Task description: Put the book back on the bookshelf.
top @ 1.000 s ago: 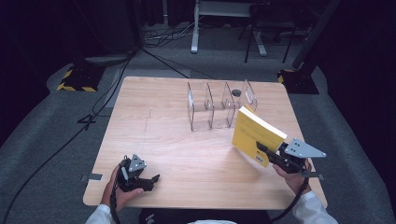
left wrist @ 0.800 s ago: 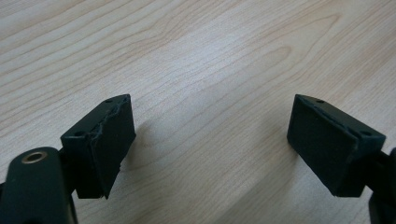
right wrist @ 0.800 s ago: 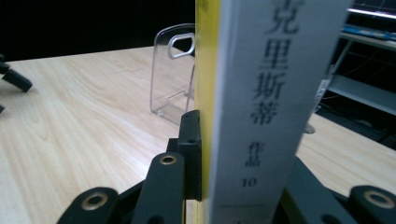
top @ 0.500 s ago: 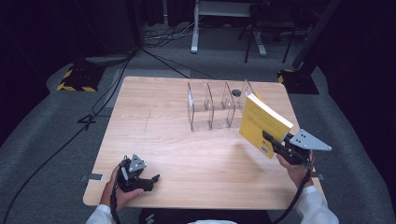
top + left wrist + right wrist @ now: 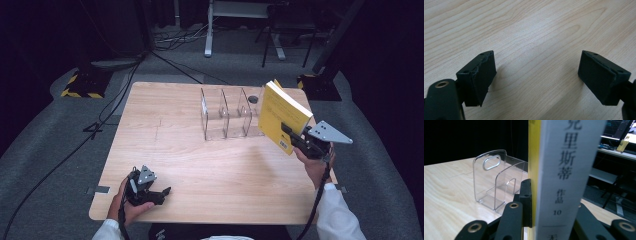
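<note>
High view: the right hand-held gripper point(image 5: 299, 141) clamps the yellow book point(image 5: 281, 116) by its lower edge, raised just right of the clear divider rack point(image 5: 226, 114); the left hand-held gripper point(image 5: 159, 192) rests wide apart on the bench point(image 5: 200, 165), well off from the rack.

Left gripper view: jaws spread, nothing between.

Right gripper view: the book's spine point(image 5: 571, 170) stands upright beside the rack point(image 5: 495, 180). To slot it well, keep it vertical and line it up with a gap before lowering.

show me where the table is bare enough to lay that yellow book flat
The widest bare wood lies between the clear file rack and the left hand-held gripper, reaching the table's left edge. The near middle, between both hands, is free too. It is crowded at the far right, where the rack and the right hand-held gripper holding the yellow book stand close.
</note>
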`<state>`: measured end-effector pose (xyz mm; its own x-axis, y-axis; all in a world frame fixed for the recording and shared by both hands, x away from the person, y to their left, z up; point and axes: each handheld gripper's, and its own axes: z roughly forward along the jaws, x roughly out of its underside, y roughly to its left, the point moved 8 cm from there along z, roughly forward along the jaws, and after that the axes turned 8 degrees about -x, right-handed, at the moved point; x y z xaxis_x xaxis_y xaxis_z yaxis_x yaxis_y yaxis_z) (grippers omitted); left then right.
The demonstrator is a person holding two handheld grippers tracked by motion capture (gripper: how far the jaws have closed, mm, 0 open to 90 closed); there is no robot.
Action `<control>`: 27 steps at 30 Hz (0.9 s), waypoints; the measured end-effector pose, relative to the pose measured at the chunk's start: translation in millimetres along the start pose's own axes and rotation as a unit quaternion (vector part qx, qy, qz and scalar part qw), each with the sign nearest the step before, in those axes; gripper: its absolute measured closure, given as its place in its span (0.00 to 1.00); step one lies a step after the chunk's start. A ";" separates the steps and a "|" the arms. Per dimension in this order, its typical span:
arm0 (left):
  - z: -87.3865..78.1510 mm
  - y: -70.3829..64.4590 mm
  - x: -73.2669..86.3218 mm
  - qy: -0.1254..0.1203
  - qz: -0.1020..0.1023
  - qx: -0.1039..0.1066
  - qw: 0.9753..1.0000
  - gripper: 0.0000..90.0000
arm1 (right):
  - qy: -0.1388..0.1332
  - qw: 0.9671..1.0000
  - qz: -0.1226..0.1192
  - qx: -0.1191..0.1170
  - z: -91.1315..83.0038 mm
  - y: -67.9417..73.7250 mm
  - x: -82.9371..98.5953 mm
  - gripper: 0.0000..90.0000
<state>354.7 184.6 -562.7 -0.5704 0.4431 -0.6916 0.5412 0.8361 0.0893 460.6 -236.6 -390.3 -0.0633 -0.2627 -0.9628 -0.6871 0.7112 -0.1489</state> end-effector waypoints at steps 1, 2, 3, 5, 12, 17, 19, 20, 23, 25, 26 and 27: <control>0.0 0.0 0.0 0.000 0.000 0.000 1.000 0.17 | 0.001 1.000 0.000 0.004 3.4 -1.2 -2.7 0.85; 0.1 0.0 -0.1 0.000 0.000 0.000 1.000 0.17 | 0.002 1.000 0.000 0.006 5.6 -1.7 -4.1 0.85; 0.1 0.0 -0.1 0.000 0.000 0.000 1.000 0.17 | 0.002 1.000 -0.002 0.009 9.2 -3.0 -6.4 0.85; 0.1 0.0 -0.1 0.000 0.000 0.000 1.000 0.17 | 0.002 1.000 0.001 0.014 15.1 -5.1 -9.6 0.85; 0.1 -0.1 0.0 0.000 0.000 0.000 1.000 0.17 | 0.003 1.000 0.009 0.028 29.5 -13.9 -16.9 0.85; -0.2 0.4 0.1 0.001 0.002 -0.002 1.000 0.17 | 0.002 0.999 0.020 0.042 40.5 -23.2 -18.1 0.85; -0.2 -0.3 0.2 0.001 -0.003 -0.001 1.000 0.17 | 0.003 0.999 0.021 0.044 41.9 -24.5 -17.9 0.85; -0.2 0.1 0.0 0.000 0.000 -0.003 1.000 0.17 | 0.003 0.999 0.021 0.047 43.8 -26.7 -18.1 0.85; -0.3 -0.3 0.1 0.001 -0.003 -0.002 1.000 0.17 | 0.004 0.998 0.028 0.054 49.6 -33.9 -19.4 0.85; -0.3 0.1 0.1 0.001 0.000 -0.002 1.000 0.17 | 0.004 0.998 0.029 0.057 53.1 -37.2 -19.4 0.85; -0.2 0.1 0.0 0.000 0.000 -0.003 1.000 0.17 | 0.004 0.998 0.033 0.057 55.0 -38.5 -18.8 0.85; -0.2 0.1 0.0 0.000 0.000 -0.003 1.000 0.17 | 0.005 0.998 0.036 0.057 57.2 -39.5 -17.9 0.85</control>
<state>354.7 184.7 -562.5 -0.5707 0.4423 -0.6919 0.5370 0.8384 0.0931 530.2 -222.6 -380.0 -0.1180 -0.2147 -0.9695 -0.5942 0.7976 -0.1043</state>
